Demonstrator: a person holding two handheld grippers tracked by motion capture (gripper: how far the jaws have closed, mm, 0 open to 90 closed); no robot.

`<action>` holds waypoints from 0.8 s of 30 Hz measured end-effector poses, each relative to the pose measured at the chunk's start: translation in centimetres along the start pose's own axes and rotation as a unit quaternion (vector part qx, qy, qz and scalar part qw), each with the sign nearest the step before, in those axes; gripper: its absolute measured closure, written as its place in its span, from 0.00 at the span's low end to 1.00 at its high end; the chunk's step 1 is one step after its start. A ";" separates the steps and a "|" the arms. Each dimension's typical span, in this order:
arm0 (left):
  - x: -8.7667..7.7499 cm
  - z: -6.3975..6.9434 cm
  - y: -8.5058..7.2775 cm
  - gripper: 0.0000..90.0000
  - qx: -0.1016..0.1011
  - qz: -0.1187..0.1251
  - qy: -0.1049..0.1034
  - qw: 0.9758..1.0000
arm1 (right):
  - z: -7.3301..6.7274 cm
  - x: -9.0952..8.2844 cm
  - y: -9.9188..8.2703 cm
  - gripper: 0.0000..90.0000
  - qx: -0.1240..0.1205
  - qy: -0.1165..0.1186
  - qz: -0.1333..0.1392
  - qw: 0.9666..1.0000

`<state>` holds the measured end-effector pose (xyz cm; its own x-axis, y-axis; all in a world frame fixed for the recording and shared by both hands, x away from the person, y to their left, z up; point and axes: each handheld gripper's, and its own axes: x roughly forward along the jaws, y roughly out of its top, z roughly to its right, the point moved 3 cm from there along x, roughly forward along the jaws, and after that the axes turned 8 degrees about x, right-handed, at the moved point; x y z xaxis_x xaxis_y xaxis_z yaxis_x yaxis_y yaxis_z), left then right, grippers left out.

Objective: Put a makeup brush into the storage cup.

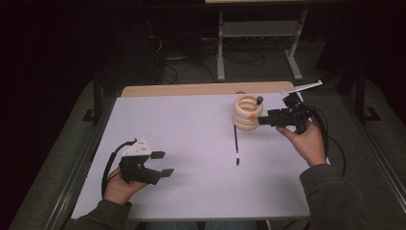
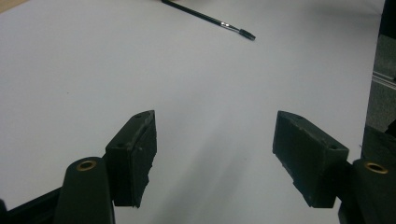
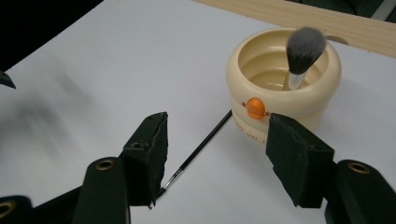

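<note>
A dark room surrounds a white-topped table (image 1: pixel 191 143) with a pale wooden strip along its far edge, and metal frame legs stand on the floor beyond it. On the far right part of the table sits a cream ribbed round plastic pot (image 1: pixel 248 113) with a small orange knob on its side. Inside it stands a fluffy grey-bristled makeup brush (image 3: pixel 303 51), head up, leaning on the far rim. Just near of the pot, a thin black brush with a fine tip (image 1: pixel 236 146) lies flat on the white surface, its far end touching or almost touching the pot's base; from here I cannot tell which.

The right gripper (image 1: pixel 262 120) sits level just to the right of the pot, jaws spread and pinching nothing, pointing at the pot's side. In the right gripper view the thin brush runs between the jaws, its tip beside the left one. The left gripper (image 1: pixel 163 163) hovers at the near left, well apart from the pot, jaws wide and empty over bare table.
</note>
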<state>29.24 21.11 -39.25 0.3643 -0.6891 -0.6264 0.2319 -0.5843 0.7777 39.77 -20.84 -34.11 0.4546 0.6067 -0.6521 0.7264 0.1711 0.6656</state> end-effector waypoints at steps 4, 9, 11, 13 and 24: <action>0.1 0.0 0.0 0.33 -0.001 -0.002 -0.002 1.000 | -0.3 0.2 -0.4 0.41 -0.006 -0.005 -0.005 1.000; 0.2 0.0 -0.1 0.33 -0.002 -0.003 -0.003 1.000 | -0.7 0.6 -0.7 0.42 -0.008 -0.007 -0.011 1.000; 0.2 0.1 -0.1 0.33 0.000 -0.003 -0.004 1.000 | -1.0 0.7 -0.9 0.42 -0.009 -0.007 -0.013 1.000; 0.3 0.1 -0.1 0.33 -0.001 -0.003 -0.004 1.000 | -1.2 0.8 -1.1 0.42 -0.007 -0.004 -0.014 1.000; 0.5 0.5 0.0 0.33 0.001 -0.004 -0.003 1.000 | -1.7 2.0 -2.0 0.44 -0.013 -0.010 -0.029 0.999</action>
<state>28.96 20.54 -39.53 0.3568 -0.6866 -0.6335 0.2325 -0.5915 0.7720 38.29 -18.64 -36.11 0.4222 0.5797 -0.6969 0.7387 0.2255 0.6352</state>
